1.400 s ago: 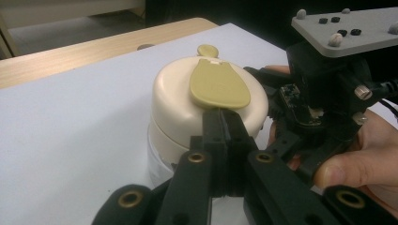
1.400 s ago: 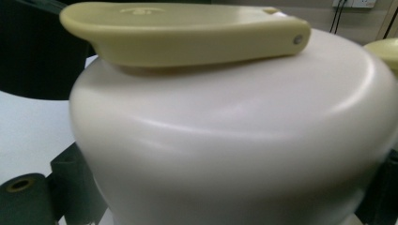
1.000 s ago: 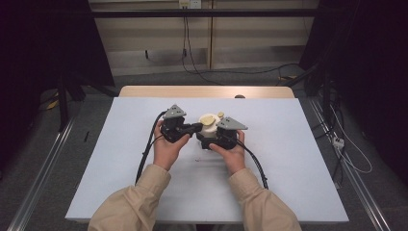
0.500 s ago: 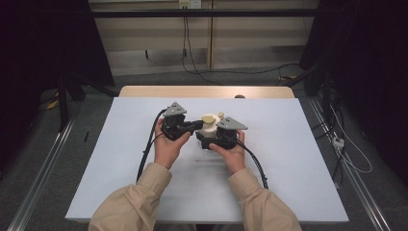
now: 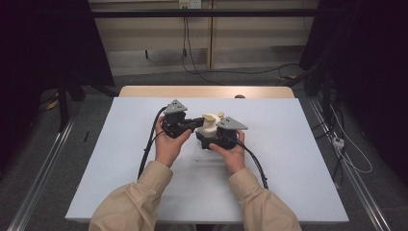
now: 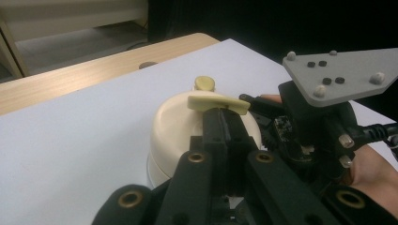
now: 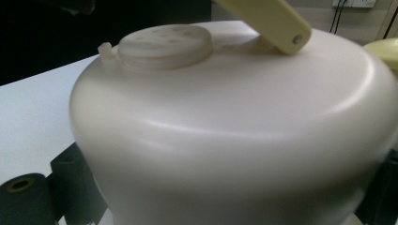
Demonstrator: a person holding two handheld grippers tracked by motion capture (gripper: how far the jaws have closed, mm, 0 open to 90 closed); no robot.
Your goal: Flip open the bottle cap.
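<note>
Cream tub (image 6: 178, 136), frame centre: my right gripper (image 5: 217, 138) clasps its body; my left gripper (image 6: 224, 117) pinches the crank (image 6: 217, 101). Next, I judge, a steady turn.

My bench: a white rectangular tabletop (image 5: 298, 159) with a light wood strip (image 5: 202, 91) along its far edge. Grey floor (image 5: 96, 144) either side, metal rails (image 5: 43, 168) alongside. Beige panelled wall (image 5: 159, 43) ahead, black cables (image 5: 192, 62) hanging down it. Dark curtains (image 5: 43, 43) flank both sides. Lighting even overhead.
</note>
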